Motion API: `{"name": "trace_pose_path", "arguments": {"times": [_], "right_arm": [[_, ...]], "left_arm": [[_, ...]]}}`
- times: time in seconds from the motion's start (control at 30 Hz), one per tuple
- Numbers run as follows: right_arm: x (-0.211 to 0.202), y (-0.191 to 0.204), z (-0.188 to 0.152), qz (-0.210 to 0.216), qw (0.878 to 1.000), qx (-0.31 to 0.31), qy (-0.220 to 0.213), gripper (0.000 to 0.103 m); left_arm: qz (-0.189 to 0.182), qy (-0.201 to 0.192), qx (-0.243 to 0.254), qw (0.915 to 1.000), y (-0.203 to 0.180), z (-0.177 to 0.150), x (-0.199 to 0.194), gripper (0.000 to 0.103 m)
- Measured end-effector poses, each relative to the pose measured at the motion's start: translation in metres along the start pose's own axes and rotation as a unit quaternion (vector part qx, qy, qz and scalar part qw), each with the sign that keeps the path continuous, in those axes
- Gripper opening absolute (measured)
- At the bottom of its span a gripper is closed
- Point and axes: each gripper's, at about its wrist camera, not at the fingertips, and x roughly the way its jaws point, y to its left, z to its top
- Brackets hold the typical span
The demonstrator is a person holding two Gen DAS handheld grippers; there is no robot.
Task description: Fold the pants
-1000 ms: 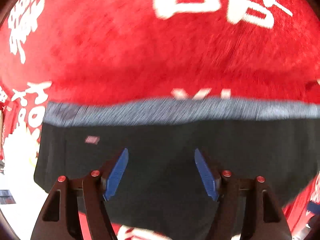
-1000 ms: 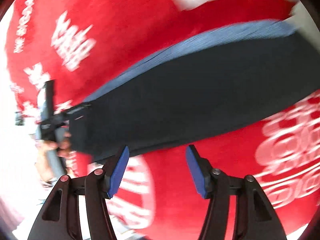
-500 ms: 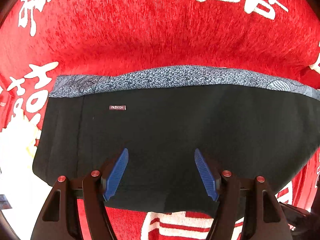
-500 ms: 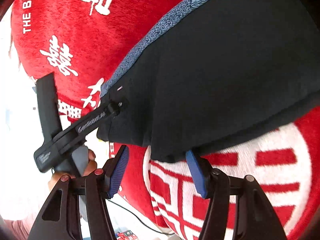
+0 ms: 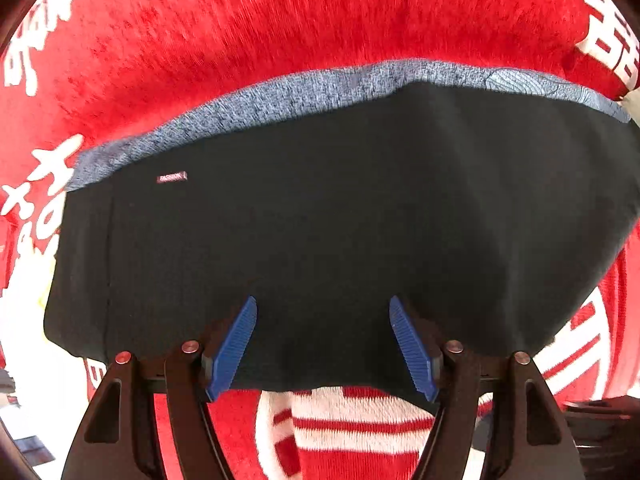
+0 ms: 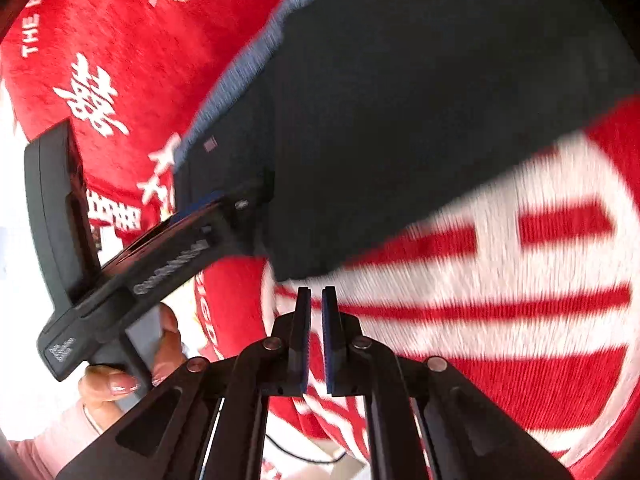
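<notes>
Your left gripper [image 5: 322, 344], jaws opening, stands straight over the near hem of the black pants [image 5: 340, 220] lying crosswise on the red blanket [image 5: 280, 32], while your closed, empty right gripper [image 6: 316, 340] sits just short of their corner

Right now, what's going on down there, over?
Left hand-held gripper opening over black pants. Right hand-held gripper shut, empty, just short of the hem. Nothing in the way.

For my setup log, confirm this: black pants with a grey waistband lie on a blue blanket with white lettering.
Not blue: the blanket is red, as the left wrist view shows. The rest holds: black pants, grey waistband, white lettering.
</notes>
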Motion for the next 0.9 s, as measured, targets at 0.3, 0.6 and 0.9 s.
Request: {"name": "trace_pose_path", "arguments": {"times": [0.3,0.6,0.9], "right_arm": [[-0.102,0.015,0.057,-0.142,0.977,-0.103,-0.117,0.066],[-0.141,-0.052,0.094,-0.189,0.971,-0.045,-0.136,0.041],[-0.218,-0.094,0.071,-0.228,0.956,-0.007,-0.183,0.044]], "left_arm": [[0.020,0.005,-0.022,0.9996,0.010,0.003,0.007,0.081],[0.055,0.018,-0.012,0.9983,-0.002,0.016,0.001,0.081],[0.025,-0.014,-0.005,0.9996,-0.052,0.044,-0.051,0.081]]}}
